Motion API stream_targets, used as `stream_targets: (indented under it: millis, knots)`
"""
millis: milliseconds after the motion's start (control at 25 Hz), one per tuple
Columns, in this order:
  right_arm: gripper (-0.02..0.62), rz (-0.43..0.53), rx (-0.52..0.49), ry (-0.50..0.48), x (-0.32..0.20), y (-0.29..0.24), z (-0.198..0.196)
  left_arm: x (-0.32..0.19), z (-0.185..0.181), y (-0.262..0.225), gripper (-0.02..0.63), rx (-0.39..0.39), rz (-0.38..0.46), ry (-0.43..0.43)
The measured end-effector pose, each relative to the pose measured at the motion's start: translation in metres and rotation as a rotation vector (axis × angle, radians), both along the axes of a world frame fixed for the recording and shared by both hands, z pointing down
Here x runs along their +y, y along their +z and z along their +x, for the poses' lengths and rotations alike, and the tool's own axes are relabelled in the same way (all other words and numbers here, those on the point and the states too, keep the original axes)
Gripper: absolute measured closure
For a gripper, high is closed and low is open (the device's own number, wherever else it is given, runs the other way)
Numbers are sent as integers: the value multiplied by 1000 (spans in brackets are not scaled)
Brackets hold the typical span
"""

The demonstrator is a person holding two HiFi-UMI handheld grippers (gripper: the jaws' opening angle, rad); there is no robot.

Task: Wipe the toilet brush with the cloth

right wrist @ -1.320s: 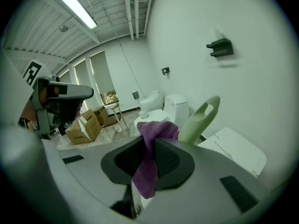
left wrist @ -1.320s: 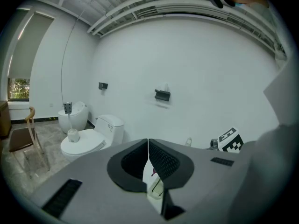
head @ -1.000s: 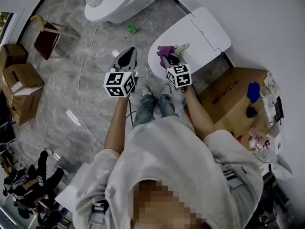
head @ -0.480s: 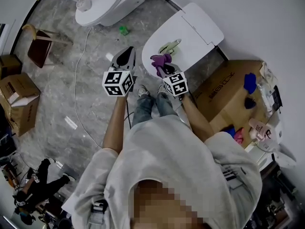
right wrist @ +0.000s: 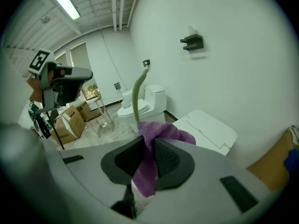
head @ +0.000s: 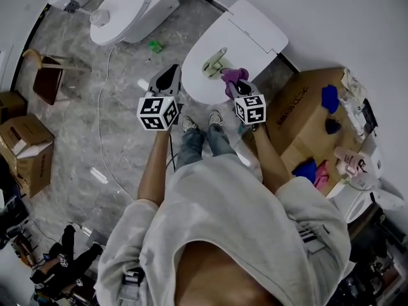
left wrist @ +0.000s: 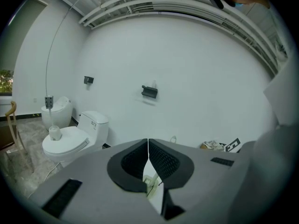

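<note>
A pale green toilet brush (head: 215, 62) stands on the closed white lid of the near toilet (head: 255, 27). In the right gripper view its handle (right wrist: 137, 94) rises upright just beyond the cloth. My right gripper (head: 234, 88) is shut on a purple cloth (head: 234, 77), which bunches out of the jaws (right wrist: 154, 139) just right of the brush. My left gripper (head: 173, 70) hovers left of the toilet, apart from the brush. Its jaws are shut with nothing between them (left wrist: 148, 143). A bit of the brush (left wrist: 150, 183) shows below its tips.
A second toilet (head: 127, 5) stands at the upper left. A cardboard box (head: 306, 116) with blue cloths (head: 329, 98) sits right of the near toilet. More boxes (head: 25, 148), a chair (head: 48, 75) and a floor cable (head: 105, 107) lie left. The person's shoes (head: 201, 121) are at the toilet's front.
My right gripper has carried the purple cloth from the left side of the brush across to its right side. The left gripper has stayed shut and hardly moved.
</note>
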State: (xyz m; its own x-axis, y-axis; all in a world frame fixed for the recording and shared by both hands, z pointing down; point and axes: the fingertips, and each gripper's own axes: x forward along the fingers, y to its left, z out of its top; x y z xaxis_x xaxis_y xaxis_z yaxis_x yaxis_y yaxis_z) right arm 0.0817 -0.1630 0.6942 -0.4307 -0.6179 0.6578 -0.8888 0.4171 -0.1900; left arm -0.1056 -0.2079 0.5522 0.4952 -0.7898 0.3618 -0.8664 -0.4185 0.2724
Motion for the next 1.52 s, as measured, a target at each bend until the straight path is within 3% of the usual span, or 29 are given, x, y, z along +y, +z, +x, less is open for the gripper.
stream_targets:
  millis: [320, 560, 1120, 1520]
  knots:
    - [523, 153, -103, 126, -64, -64, 27, 5, -1, -2, 583, -11, 5, -10]
    - [522, 198, -167, 101, -87, -89, 7, 8, -9, -4, 583, -14, 4, -28]
    - [522, 74, -179, -7, -77, -44, -45, 8, -29, -2, 583, -25, -6, -64]
    - [522, 4, -127, -88, -66, -11, -65, 8, -43, 6, 583, -26, -21, -92]
